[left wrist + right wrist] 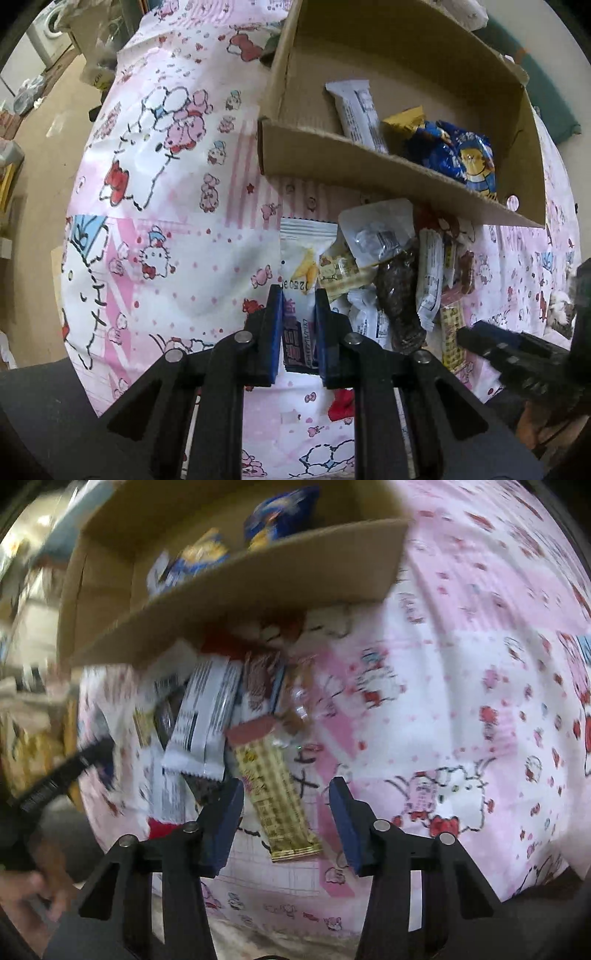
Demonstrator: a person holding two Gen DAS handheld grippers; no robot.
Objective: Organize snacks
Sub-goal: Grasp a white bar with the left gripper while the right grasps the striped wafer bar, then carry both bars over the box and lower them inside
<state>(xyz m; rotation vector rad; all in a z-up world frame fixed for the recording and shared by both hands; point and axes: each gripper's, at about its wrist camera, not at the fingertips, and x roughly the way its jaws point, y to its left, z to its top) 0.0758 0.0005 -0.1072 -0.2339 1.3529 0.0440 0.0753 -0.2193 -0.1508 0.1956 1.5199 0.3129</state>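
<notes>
A pile of snack packets [391, 273] lies on the pink cartoon cloth in front of a cardboard box [332, 147]. The box holds a white bar [356, 110], a yellow packet [402, 123] and a blue bag [461, 155]. My left gripper [298, 306] is shut on a white packet with a banana picture [304, 254] at the pile's left end. My right gripper [286, 794] is open over a long gold-patterned bar [275, 805], whose near end lies between the fingers. The box [236, 587] and the pile [207, 709] show blurred in the right wrist view.
The pink cloth [166, 192] covers a round table with its edge at the left. A floor with bags and a washing machine [44, 33] lies beyond. The right gripper's body [517, 354] shows at the right in the left wrist view.
</notes>
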